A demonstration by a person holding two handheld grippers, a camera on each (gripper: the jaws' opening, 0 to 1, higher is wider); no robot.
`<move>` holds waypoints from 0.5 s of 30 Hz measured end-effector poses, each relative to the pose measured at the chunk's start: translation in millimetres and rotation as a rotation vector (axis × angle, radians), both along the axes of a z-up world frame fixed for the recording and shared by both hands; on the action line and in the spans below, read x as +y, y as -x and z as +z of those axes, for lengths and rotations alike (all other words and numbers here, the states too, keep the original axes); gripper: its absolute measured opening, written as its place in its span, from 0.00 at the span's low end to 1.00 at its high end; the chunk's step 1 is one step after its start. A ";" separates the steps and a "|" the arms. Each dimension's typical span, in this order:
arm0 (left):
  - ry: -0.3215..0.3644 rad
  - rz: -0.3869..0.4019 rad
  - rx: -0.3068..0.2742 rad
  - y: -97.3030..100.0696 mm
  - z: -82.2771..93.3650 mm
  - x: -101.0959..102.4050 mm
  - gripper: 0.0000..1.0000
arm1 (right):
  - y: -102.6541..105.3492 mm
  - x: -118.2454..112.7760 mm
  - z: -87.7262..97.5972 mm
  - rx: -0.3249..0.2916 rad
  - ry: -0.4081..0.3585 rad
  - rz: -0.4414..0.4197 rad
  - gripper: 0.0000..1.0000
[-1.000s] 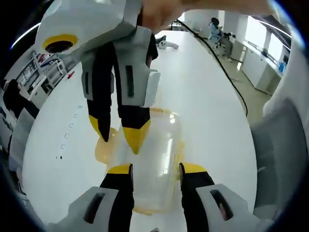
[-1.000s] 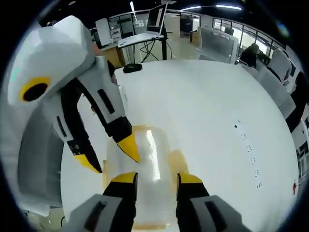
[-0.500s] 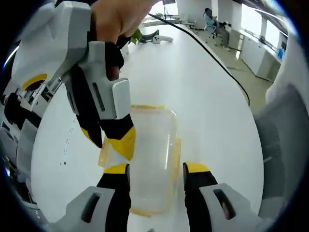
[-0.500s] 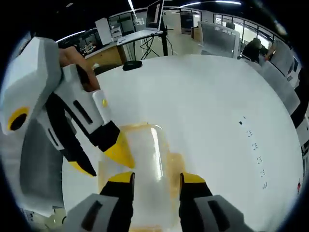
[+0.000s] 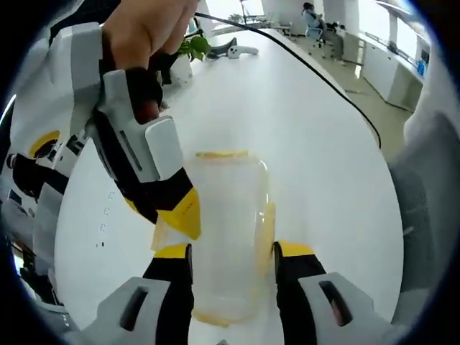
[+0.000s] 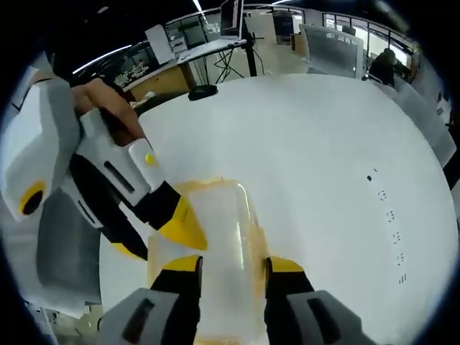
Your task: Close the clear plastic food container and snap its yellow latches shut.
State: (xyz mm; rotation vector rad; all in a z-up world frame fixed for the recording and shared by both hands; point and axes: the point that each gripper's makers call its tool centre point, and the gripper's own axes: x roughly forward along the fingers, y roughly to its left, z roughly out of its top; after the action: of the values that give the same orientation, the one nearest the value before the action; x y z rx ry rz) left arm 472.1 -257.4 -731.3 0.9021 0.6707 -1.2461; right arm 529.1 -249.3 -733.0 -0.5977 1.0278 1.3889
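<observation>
No legible text or labels.

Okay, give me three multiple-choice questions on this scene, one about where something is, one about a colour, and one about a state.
1. Where does the clear plastic container rest?
A. On the white table
B. On a chair
C. On the floor

2. What colour are the tips of the gripper fingers?
A. Red
B. Yellow
C. Green

3. How do the left gripper's fingers stand?
A. Pressed together on a cable
B. Clamped on a plant pot
C. Apart, one on each side of the container

Answers:
1. A, the container lies on the white table in both views.
2. B, every finger ends in a yellow tip above black.
3. C, in the left gripper view the two fingers rise with a gap between them, and the container shows through that gap; whether they touch it is unclear.
</observation>
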 end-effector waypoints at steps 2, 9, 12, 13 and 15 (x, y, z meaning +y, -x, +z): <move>0.000 -0.002 -0.001 -0.1 -0.3 0.2 0.43 | 0.0 -0.1 -0.4 0.014 0.002 0.004 0.33; -0.004 -0.005 -0.011 -0.9 -1.5 0.3 0.41 | 0.6 0.7 -2.8 0.053 0.022 0.030 0.32; -0.006 -0.003 -0.014 -0.1 -1.0 0.1 0.38 | 2.0 1.4 -3.6 0.055 0.043 0.047 0.31; -0.008 -0.003 -0.015 0.5 -1.5 -0.5 0.37 | 1.5 1.5 -3.9 0.064 0.050 0.043 0.31; -0.010 0.005 -0.025 -0.4 -2.3 -0.1 0.37 | 1.5 0.9 -4.0 0.072 0.049 0.045 0.29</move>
State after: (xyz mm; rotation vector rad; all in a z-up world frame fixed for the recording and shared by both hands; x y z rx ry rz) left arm 472.5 -257.5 -733.6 0.9221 0.6600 -1.2259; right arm 527.6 -248.4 -737.1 -0.6134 1.1151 1.4366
